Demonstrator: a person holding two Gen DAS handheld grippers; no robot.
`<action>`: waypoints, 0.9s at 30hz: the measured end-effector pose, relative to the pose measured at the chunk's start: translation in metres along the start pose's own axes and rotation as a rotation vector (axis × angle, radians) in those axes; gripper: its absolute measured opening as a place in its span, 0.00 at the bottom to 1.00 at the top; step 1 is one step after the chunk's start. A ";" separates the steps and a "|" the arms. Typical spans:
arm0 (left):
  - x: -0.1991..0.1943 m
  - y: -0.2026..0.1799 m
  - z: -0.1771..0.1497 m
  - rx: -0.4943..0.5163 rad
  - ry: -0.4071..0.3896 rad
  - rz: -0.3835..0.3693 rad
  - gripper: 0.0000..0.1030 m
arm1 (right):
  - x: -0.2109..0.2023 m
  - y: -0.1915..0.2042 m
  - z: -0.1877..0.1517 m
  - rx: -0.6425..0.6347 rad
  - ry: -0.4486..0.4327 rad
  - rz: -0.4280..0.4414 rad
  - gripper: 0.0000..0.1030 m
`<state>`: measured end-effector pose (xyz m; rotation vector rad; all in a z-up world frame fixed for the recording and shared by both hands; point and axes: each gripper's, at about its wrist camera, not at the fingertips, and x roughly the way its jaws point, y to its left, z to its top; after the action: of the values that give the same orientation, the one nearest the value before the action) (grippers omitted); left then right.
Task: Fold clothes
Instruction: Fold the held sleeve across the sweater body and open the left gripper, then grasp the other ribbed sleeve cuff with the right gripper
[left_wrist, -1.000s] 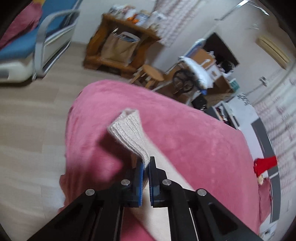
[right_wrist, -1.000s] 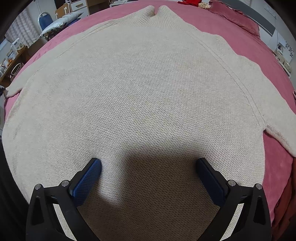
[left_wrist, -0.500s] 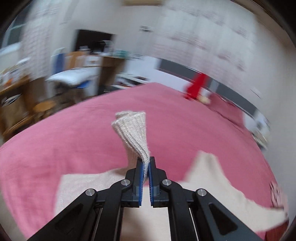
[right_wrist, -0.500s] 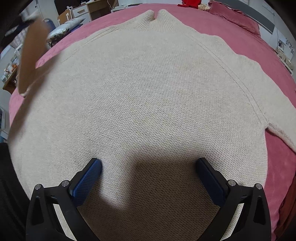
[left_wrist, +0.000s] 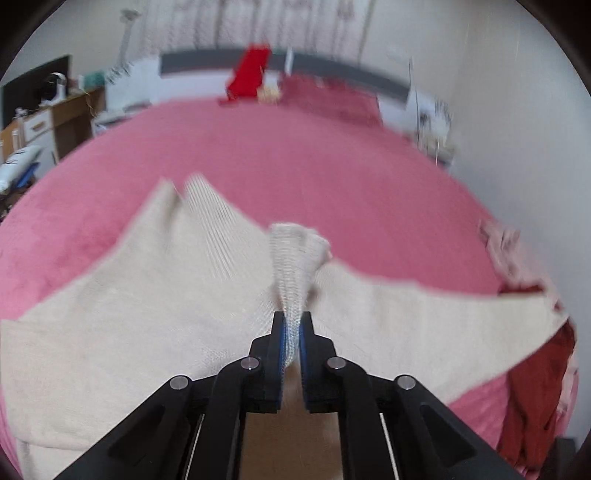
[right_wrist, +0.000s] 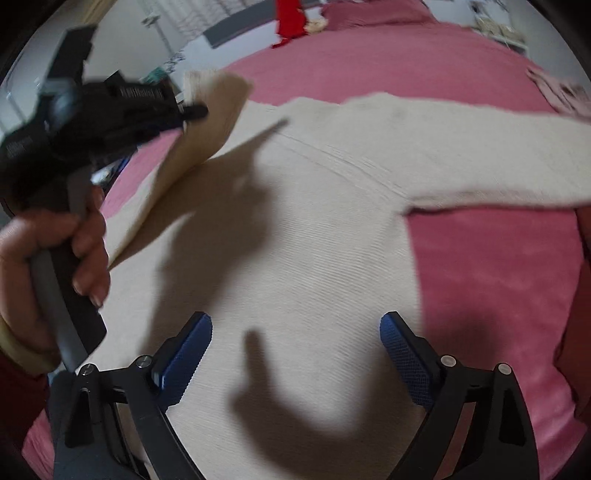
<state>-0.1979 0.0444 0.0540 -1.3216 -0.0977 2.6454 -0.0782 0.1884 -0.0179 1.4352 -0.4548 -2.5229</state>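
Between left gripper (left_wrist: 291, 328) fingers: sweater (right_wrist: 314, 236) cuff pinched; right gripper (right_wrist: 295, 354) wide above hem.

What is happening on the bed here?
A person is folding a cream knit sweater spread flat on a pink bedspread. The left gripper is shut on one sleeve cuff, lifted over the sweater's body. The right gripper hangs open above the lower body, holding nothing. The other sleeve lies stretched out, not yet folded.
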 end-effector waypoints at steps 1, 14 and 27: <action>0.008 0.000 -0.003 -0.005 0.049 0.001 0.08 | 0.001 0.000 0.003 0.021 0.007 0.004 0.91; -0.061 0.083 -0.061 -0.026 -0.056 -0.016 0.15 | -0.015 -0.009 0.031 0.106 -0.030 0.094 0.91; -0.047 0.223 -0.088 -0.217 -0.048 0.366 0.17 | 0.008 0.008 0.096 0.193 -0.044 0.111 0.91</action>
<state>-0.1293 -0.1856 0.0070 -1.4634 -0.1682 3.0467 -0.1651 0.1936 0.0246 1.3764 -0.7821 -2.4830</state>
